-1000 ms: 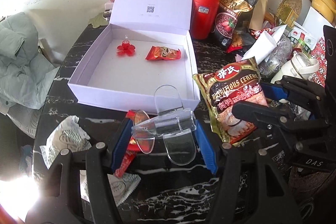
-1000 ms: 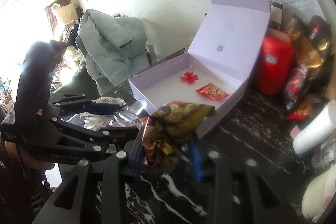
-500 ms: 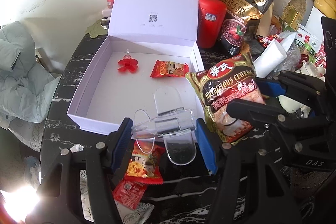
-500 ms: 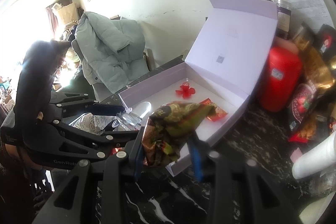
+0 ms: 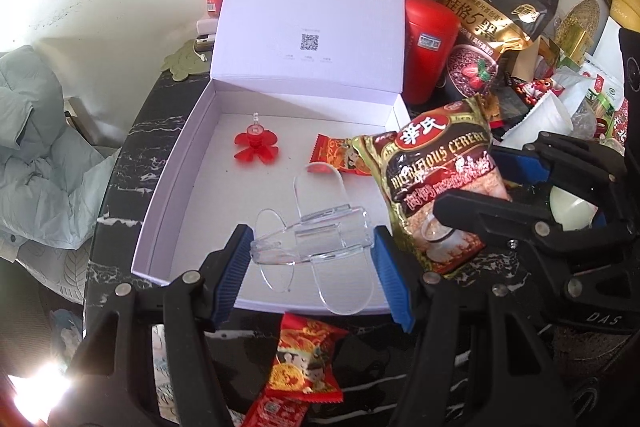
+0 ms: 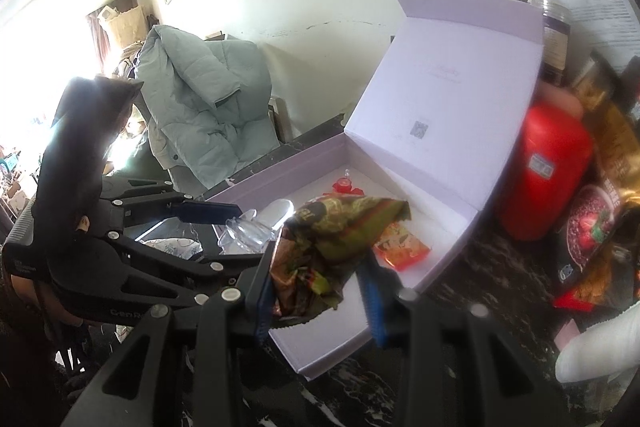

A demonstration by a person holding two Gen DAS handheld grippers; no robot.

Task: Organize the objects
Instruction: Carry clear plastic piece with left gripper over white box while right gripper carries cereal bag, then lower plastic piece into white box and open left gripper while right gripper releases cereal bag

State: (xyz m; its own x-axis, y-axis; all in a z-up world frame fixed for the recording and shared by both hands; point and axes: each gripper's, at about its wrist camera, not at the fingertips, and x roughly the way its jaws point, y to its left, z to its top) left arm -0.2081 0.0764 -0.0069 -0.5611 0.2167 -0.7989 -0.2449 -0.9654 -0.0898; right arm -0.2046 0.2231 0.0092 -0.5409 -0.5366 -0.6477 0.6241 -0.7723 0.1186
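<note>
You've got both tongs loaded over the open box (image 5: 192,131): left tongs (image 5: 312,267) pinching the clear plastic clip (image 5: 316,239), right tongs (image 6: 316,279) clamped on the cereal packet (image 6: 340,235), both poised to drop in.

Left gripper (image 5: 312,259) is pointing steeply down, its 2 blue-padded fingers (image 5: 232,269) clamping a clear plastic piece (image 5: 316,235) from both sides. Right gripper (image 6: 320,267) is sitting just beside it on the right, angled down less steeply, its jaws pinching the lower end of a crumpled cereal packet (image 5: 436,187), the packet standing up out of the grip. Both black linkages are lying side by side, not touching.
</note>
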